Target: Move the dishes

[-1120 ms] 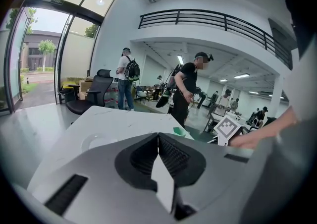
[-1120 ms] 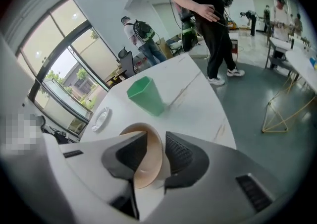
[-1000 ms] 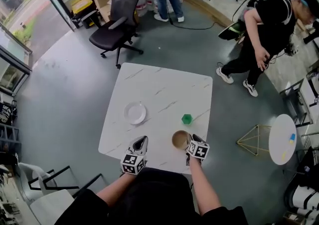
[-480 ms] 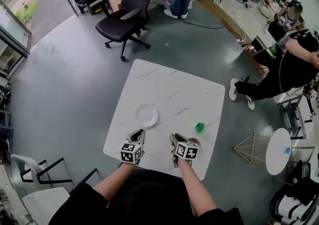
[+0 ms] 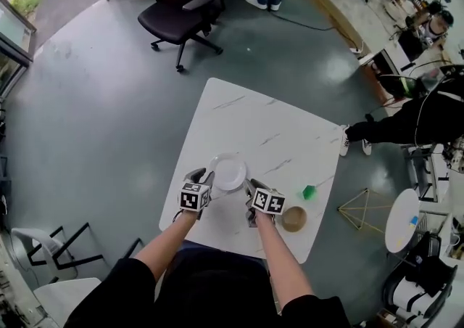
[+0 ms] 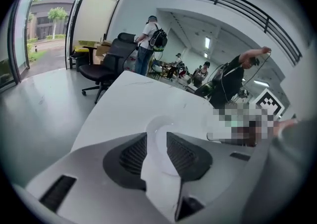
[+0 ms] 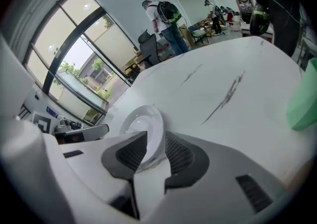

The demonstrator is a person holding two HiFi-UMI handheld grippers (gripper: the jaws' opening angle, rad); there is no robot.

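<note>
Open grippers (image 5: 204,175) (image 5: 250,187) apparently astride plate (image 5: 230,173)

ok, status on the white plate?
Left gripper, right gripper open, jaws just opening, plate rim between each, unclamped. Plate flat on table. Brown bowl beyond right gripper, clear.

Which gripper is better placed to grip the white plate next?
Right, narrowly. Both grippers' jaws have just been opening. The right gripper already straddles the rim of the white plate; the left gripper shows the plate through its gap, less clearly enclosed.
</note>
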